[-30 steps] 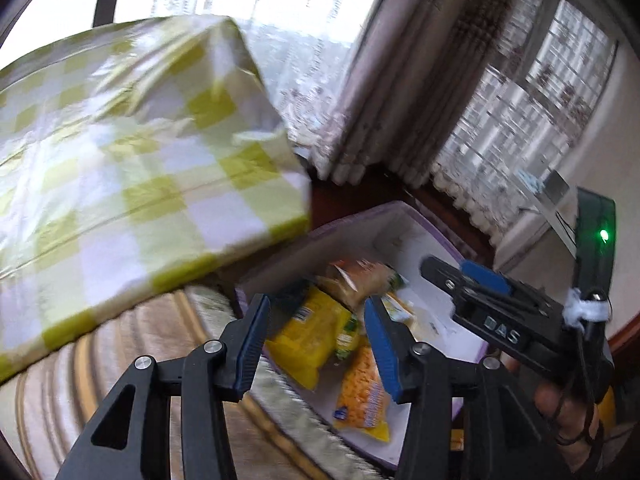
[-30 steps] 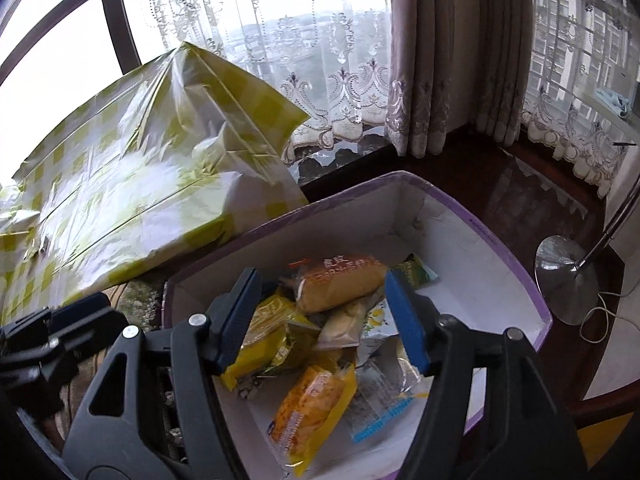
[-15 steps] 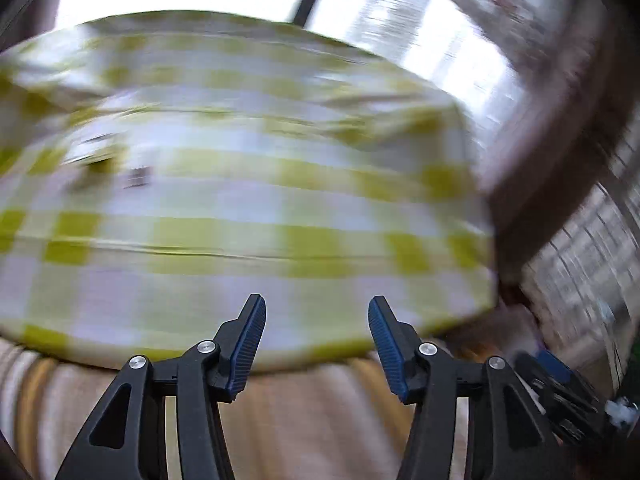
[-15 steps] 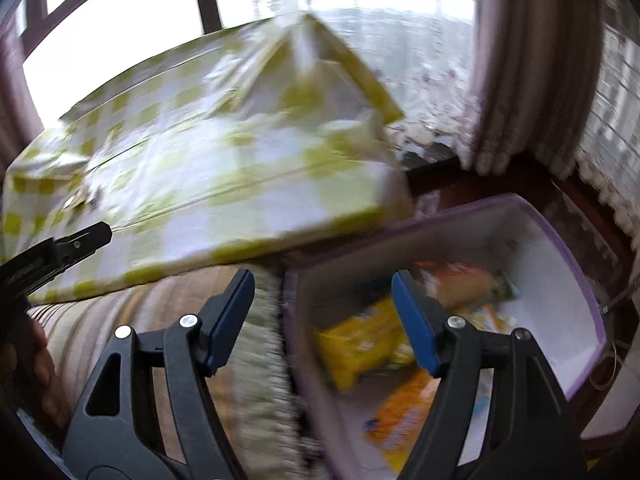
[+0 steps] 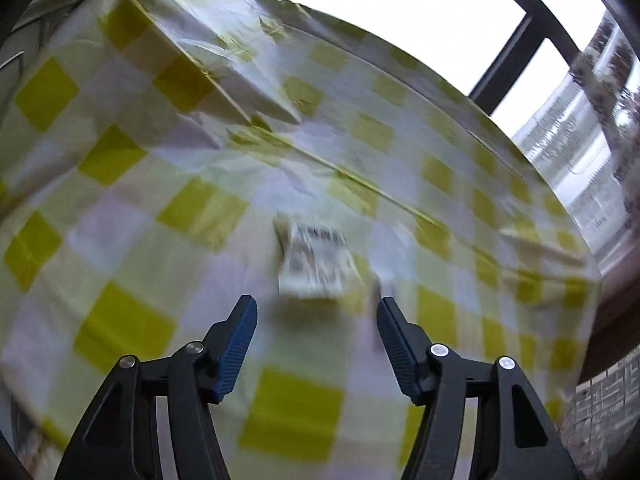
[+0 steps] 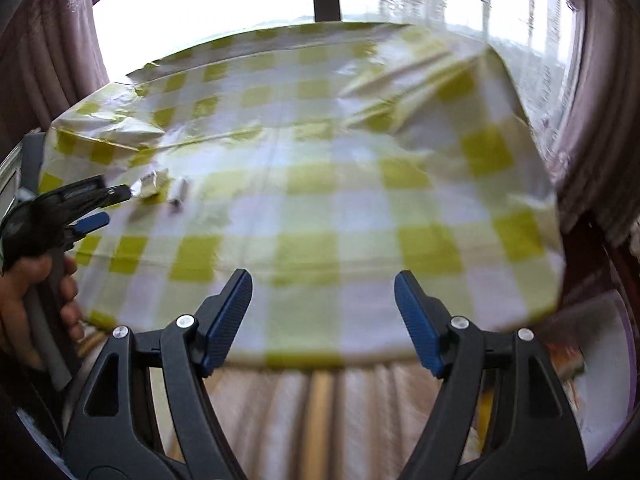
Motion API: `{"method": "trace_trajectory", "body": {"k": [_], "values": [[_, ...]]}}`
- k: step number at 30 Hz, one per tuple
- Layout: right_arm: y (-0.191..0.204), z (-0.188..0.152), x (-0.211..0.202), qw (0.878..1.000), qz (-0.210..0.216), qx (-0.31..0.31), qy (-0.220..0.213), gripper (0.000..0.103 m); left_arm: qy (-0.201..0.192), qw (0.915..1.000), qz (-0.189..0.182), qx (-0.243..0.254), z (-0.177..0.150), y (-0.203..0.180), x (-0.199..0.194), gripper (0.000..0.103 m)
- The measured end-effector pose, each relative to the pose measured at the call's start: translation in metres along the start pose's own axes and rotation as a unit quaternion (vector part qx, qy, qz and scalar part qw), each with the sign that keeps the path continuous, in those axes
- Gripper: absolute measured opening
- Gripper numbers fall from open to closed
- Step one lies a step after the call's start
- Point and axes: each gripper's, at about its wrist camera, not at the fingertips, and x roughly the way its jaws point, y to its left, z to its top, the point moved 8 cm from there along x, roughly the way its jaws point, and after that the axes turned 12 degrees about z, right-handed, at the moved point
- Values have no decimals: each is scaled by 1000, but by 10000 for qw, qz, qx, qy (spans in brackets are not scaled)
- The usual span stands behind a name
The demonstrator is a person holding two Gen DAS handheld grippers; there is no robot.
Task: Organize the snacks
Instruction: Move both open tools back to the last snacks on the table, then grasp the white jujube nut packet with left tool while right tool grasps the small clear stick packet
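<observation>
Checked yellow tablecloth (image 5: 200,208) fills both views. Your left gripper (image 5: 316,320) gapes wide, empty, snack packet (image 5: 316,264) at 12 o'clock just beyond. Your right gripper (image 6: 323,300) wide, empty; box (image 6: 600,380) at 4 o'clock.

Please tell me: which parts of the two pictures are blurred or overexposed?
Left wrist view: the packet on the cloth is motion-smeared; window blown out white. Right wrist view: cloth soft, box at the right edge blurred, window overexposed; both claws sharp.
</observation>
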Motion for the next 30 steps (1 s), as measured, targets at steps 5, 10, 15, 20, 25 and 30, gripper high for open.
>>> {"method": "trace_trajectory", "body": {"k": [5,10,15,20,25,30], "values": [[22,27,32,9998,65,-58,-194,76,39,9993,214,309,22,-14,35,69],[43,49,66,9995,165,-116,-242,76,-24,9964,467,709,23,-13,51,69],[69,64,99,9988,337,-318,-151,76,-376,9850,854,1450,16,-15,52,53],[102,69,138,9966,595,-543,170,76,-360,9897,625,1234,17,1,46,48],[130,68,171,9919,906,-702,548,74,-387,9936,563,898,12,20,35,47],[140,63,196,9886,939,-820,845,55,-424,9956,468,689,5,31,28,47]]}}
